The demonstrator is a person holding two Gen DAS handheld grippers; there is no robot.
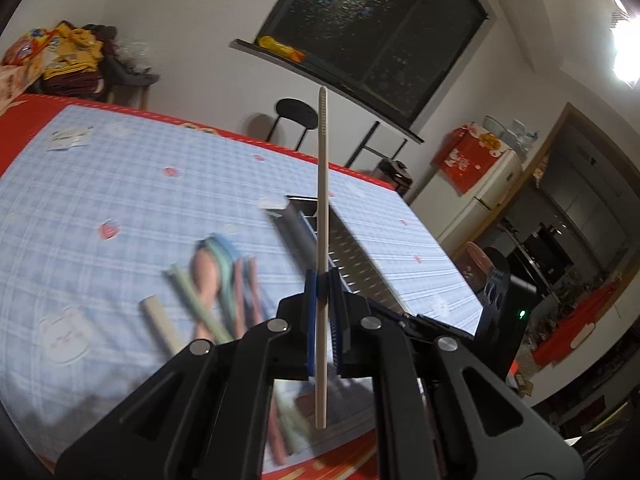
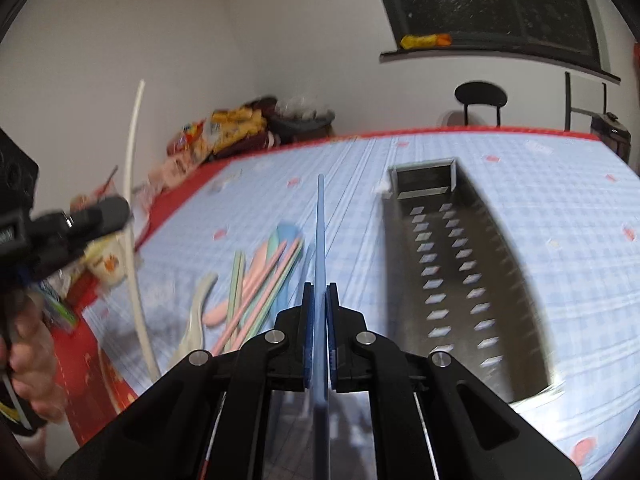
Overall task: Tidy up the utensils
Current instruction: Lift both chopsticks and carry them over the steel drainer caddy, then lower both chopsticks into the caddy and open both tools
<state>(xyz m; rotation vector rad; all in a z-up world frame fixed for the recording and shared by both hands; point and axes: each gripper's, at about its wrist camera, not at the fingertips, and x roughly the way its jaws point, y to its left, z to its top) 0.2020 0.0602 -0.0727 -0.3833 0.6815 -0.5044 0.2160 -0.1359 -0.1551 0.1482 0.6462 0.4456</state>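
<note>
Tablecloth (image 2: 520, 168): woven-looking cloth, matt, blue-and-white check; red border looks smoother, faintly shiny
Utensil tray (image 2: 536, 320): bare metal, brushed grey, perforated floor; the end wall catches the light
Beige chopstick (image 1: 323, 200): matt plastic by its look, smooth shaft; fine ridges near the tip
Blue chopstick (image 2: 320, 240): smooth plastic, slightly translucent, soft sheen
Loose utensils (image 2: 256, 276): pastel plastic, matt; too blurred to judge texture
Left gripper (image 1: 323, 284): matt black plastic body; bright metal pins; blue ribbed pads
Right gripper (image 2: 320, 304): the same matt black plastic; blue pads
</note>
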